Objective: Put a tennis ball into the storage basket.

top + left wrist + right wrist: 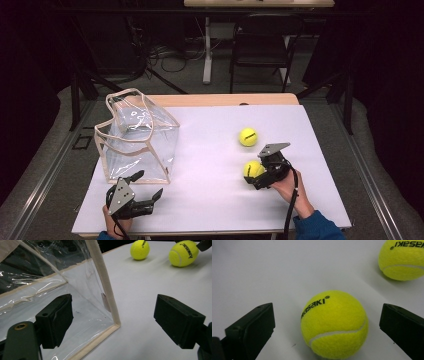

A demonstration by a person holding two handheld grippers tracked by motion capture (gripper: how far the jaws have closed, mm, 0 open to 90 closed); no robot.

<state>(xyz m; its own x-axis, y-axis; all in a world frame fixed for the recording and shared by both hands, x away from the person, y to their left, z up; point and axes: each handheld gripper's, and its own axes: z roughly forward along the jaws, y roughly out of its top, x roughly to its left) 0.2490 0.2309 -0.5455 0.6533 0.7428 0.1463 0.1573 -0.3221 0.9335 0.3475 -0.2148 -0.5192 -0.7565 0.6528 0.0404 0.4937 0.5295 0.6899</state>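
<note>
Two yellow tennis balls lie on the white table top. The near ball (253, 169) (334, 323) sits between the jaws of my right gripper (255, 177) (327, 327), which is open and not touching it. The far ball (248, 136) (403, 260) (140, 249) rests a little beyond it. A clear plastic bag with beige trim (136, 137) (75, 297) stands open at the left. My left gripper (149, 187) (113, 320) is open, just in front of the bag's near right corner, straddling its beige edge.
The white sheet (210, 200) covers a wooden table whose far edge (225, 99) shows beyond it. A dark chair (262, 45) and a table leg (207, 50) stand on the floor behind. Cables trail from both grippers.
</note>
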